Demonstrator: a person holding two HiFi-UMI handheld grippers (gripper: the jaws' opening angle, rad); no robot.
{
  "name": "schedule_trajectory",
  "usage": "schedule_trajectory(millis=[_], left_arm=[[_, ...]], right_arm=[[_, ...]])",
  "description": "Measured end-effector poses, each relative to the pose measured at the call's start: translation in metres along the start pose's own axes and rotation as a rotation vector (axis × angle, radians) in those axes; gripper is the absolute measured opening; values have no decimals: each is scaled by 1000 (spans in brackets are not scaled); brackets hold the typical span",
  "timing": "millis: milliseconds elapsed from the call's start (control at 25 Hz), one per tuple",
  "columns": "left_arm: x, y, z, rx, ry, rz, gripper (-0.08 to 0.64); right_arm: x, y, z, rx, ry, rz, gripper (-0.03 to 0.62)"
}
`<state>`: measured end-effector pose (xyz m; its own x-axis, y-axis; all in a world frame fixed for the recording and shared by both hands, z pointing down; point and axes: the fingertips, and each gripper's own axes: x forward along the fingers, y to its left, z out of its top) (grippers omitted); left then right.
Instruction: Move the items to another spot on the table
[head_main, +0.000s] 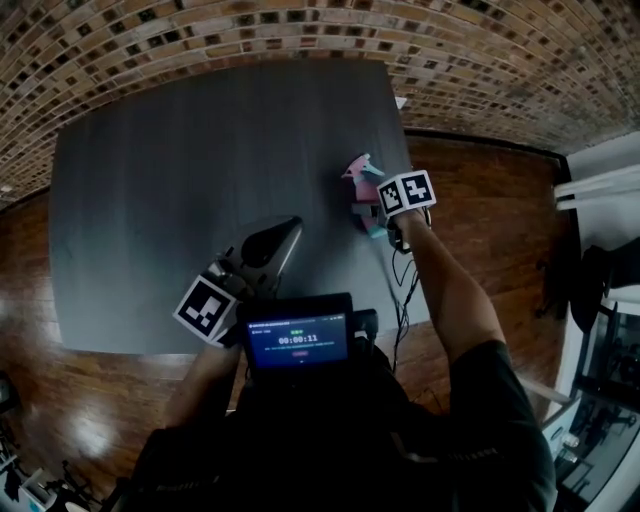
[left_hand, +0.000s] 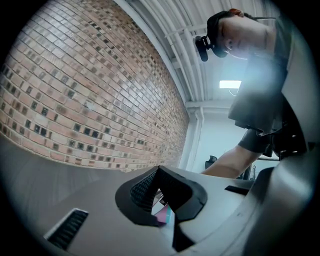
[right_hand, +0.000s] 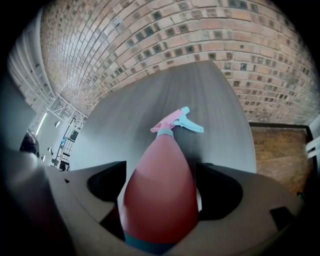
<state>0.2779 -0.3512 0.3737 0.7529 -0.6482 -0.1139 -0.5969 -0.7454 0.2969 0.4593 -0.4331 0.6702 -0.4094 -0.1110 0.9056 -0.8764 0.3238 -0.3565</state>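
A pink spray bottle (head_main: 358, 182) with a teal trigger lies on the dark grey table (head_main: 180, 170) close to its right edge. My right gripper (head_main: 376, 214) points steeply down over it. In the right gripper view the bottle (right_hand: 159, 200) lies base-first between the two jaws, nozzle pointing away, and a thin gap shows beside it, so the right gripper (right_hand: 160, 175) is open around it. My left gripper (head_main: 284, 234) hovers near the table's front middle, roughly level, with its tips together and nothing in them. The left gripper (left_hand: 159, 172) view shows the bottle far off behind the closed tips.
The table's right edge (head_main: 412, 200) runs just beside the bottle, with wooden floor (head_main: 500, 220) beyond it. A cable (head_main: 402, 290) hangs from the right gripper. A small screen (head_main: 298, 340) sits at the person's chest. A brick wall (right_hand: 165, 45) stands behind the table.
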Motion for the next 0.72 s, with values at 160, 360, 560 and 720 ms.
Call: schedule_trajectory(millis=[160,360,560,720], left_arm=[[4,-6,-2,2,-2,-8,-6],[14,-21,1,36,-14,-48,-6],[17,-55,7,67,-35,-48,-6],[29,-108,10,125,-64,-24,-6]], right_arm=[[-20,1,2,-12,-69,19,448],[-71,15,19,-42,-265,45,448],[-136,38,7,-137,-438,112,380],[-200,34,-25,-234,-562,143,334]])
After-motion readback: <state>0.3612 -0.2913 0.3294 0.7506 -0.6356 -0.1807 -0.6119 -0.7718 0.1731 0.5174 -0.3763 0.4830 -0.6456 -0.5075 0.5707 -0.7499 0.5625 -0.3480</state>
